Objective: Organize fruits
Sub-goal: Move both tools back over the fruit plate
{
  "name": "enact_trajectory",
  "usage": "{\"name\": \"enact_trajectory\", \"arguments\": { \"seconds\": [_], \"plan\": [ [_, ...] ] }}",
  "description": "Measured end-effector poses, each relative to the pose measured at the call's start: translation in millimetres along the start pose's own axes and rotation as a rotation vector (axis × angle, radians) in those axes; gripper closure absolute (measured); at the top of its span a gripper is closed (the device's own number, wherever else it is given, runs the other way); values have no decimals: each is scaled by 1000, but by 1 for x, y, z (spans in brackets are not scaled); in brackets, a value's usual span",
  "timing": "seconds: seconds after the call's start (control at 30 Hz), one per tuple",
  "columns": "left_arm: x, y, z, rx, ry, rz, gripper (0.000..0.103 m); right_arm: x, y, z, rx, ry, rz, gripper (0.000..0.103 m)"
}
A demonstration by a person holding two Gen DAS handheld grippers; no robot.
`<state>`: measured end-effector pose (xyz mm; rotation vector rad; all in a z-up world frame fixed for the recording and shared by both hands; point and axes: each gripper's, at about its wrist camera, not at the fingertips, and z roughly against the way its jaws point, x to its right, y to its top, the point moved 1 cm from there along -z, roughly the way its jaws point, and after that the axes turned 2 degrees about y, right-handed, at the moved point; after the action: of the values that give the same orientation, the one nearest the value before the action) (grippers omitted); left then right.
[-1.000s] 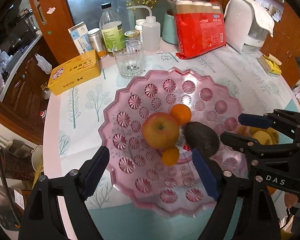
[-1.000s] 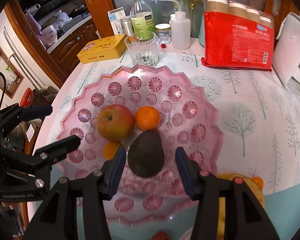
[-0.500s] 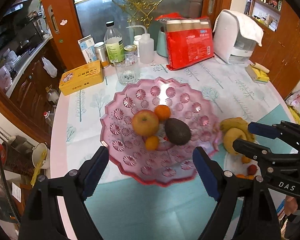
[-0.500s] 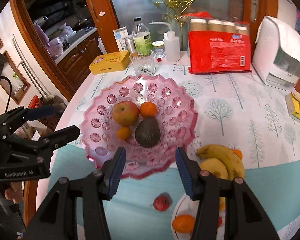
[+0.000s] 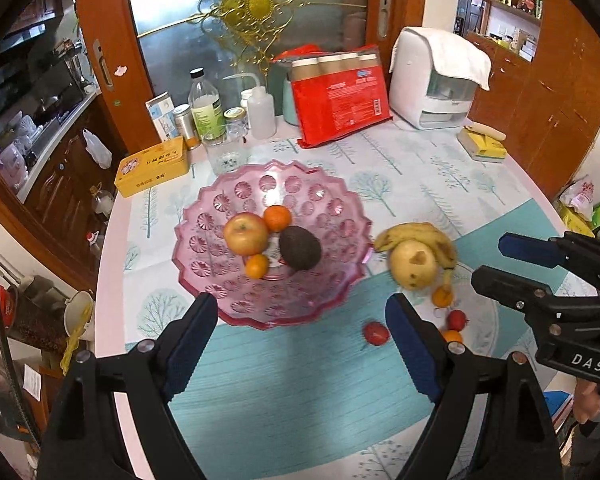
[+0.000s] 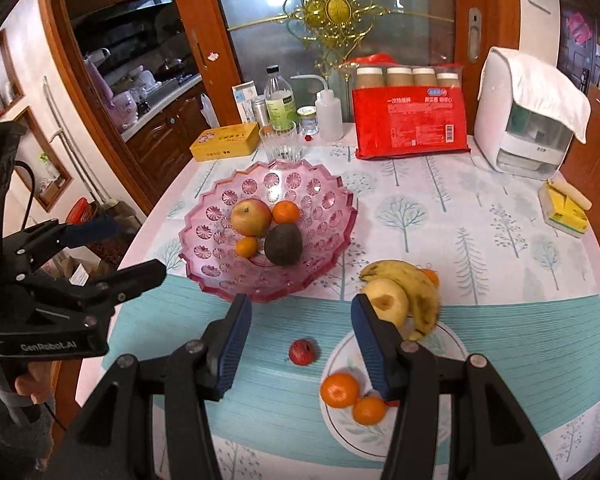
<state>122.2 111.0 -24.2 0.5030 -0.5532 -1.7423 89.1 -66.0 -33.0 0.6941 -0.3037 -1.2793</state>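
1. Both grippers hover empty above the table: left gripper (image 5: pixel 296 340) spread wide, right gripper (image 6: pixel 300 340) partly spread.
2. The pink bowl (image 6: pixel 204 276) holds an apple (image 6: pixel 251 216), avocado (image 6: pixel 283 243) and two oranges.
3. A small red fruit (image 6: pixel 302 352) lies loose beneath the right gripper; I'd lower straight down and pinch gently so it cannot roll.

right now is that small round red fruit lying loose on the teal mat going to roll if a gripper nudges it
Probably yes: the small round red fruit lies alone on the flat teal mat, nothing bracing it. It looks smooth and light, so closing pads may squirt it sideways. Its skin seems thin, so likely easily bruised.
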Motion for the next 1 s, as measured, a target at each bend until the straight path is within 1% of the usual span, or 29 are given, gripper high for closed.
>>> {"name": "enact_trajectory", "arguments": {
  "seconds": [0.1,0.23,0.47,0.57,0.67,0.8,1.0],
  "plan": [
    [18,-3,7,0,-2,8,18,16,-7,16,7,20,7,50],
    [45,-5,15,7,-1,18,18,39,-15,33,14,19,8,50],
    [83,-11,20,4,20,40,18,80,-27,45,9,36,-6,50],
    [98,-17,19,-6,31,59,18,93,-33,50,26,42,9,50],
    [109,-22,13,-24,36,80,17,102,-40,51,27,39,40,50],
    [123,-33,4,-42,53,105,17,115,-50,46,10,63,55,50],
    [138,-54,-20,-83,56,145,17,123,-74,28,-27,79,98,50]
  ]
}}
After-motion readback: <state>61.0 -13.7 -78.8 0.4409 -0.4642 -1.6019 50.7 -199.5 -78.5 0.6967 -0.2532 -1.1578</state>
